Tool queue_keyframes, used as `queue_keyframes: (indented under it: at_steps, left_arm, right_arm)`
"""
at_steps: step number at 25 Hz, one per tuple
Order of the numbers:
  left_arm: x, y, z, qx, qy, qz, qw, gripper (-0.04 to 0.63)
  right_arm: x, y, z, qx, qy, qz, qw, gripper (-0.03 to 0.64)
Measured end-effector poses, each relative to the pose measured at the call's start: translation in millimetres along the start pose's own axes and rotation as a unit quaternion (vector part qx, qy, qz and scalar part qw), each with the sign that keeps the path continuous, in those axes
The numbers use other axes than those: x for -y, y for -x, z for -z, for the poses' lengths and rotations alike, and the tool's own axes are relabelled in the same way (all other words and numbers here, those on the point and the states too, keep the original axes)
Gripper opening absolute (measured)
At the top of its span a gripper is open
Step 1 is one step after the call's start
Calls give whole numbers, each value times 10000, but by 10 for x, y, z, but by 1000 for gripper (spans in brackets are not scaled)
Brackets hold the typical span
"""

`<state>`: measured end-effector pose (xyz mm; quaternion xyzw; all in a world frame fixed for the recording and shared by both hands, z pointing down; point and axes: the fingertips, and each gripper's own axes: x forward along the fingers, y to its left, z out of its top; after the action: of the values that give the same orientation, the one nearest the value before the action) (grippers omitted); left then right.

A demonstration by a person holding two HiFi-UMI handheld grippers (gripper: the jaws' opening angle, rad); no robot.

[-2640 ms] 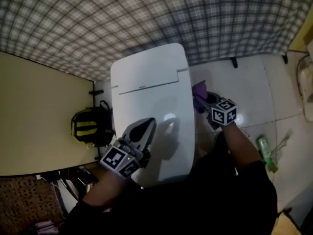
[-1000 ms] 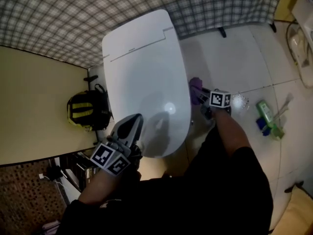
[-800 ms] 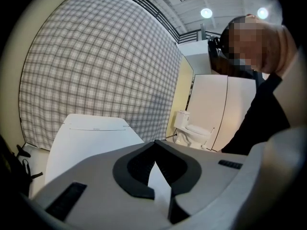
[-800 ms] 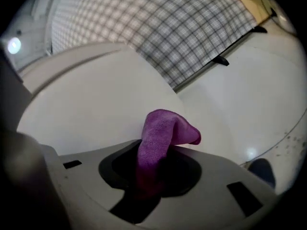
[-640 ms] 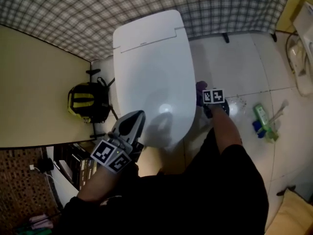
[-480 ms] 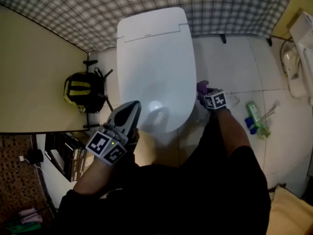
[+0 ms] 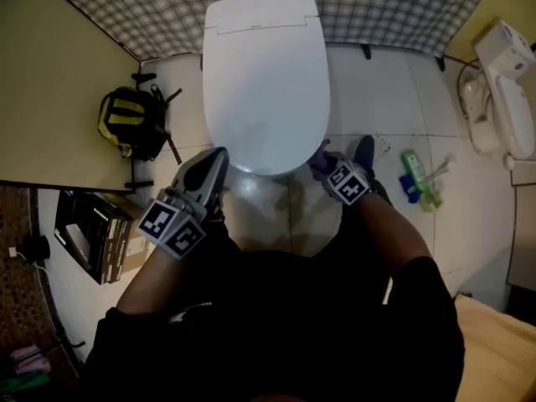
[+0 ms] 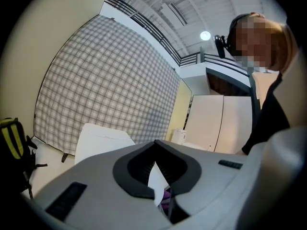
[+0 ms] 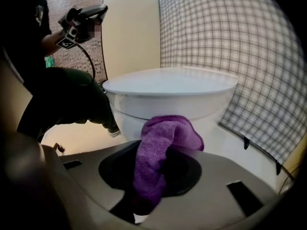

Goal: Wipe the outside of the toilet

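Note:
The white toilet [image 7: 266, 82] stands with its lid down in the middle of the head view. My right gripper [image 7: 322, 162] is shut on a purple cloth [image 7: 317, 159], which sits against the bowl's front right edge. In the right gripper view the cloth [image 9: 163, 138] bulges out of the gripper [image 9: 160, 152], just in front of the bowl [image 9: 144, 111] below the lid rim. My left gripper [image 7: 218, 159] is shut and holds nothing, just off the bowl's front left. The left gripper view looks past that gripper [image 8: 155, 150] to the toilet lid [image 8: 98, 140].
A black and yellow backpack [image 7: 126, 122] lies left of the toilet beside a beige partition [image 7: 50, 82]. A green bottle [image 7: 413, 167] and a brush lie on the tiles to the right. A white fixture [image 7: 502, 90] stands far right. A plaid wall [image 7: 394, 7] is behind. My shoe [image 7: 363, 151] is near the cloth.
The right gripper has carried the cloth from the toilet's right side round to its front edge. The left gripper has come off the lid to the front left. The view has pulled back.

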<state>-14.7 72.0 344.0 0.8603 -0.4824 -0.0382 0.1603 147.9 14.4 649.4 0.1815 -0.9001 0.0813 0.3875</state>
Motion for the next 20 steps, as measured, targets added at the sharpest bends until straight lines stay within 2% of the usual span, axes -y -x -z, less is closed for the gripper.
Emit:
queue_keyframes:
  at_steps: [4, 8, 12, 15, 20]
  left_arm:
    - [-34, 217, 15, -17, -42, -101, 9999, -6]
    - [-181, 379, 97, -109, 32, -338, 9994, -6]
    - [-359, 387, 190, -281, 15, -496, 9984, -6]
    - [-516, 407, 185, -268, 21, -504, 9984, -6]
    - [-591, 332, -38, 100, 116, -263, 9995, -6]
  right_arm:
    - [-56, -393, 226, -500, -491, 155, 9974, 121]
    - [-35, -779, 512, -950, -643, 172, 9932, 121]
    - [104, -1075, 830, -1382, -804, 432, 9862, 121]
    - [49, -1102, 838, -1397, -1154, 511, 9821, 121]
    - [-538, -738, 545, -1165, -2284, 155, 9664, 123]
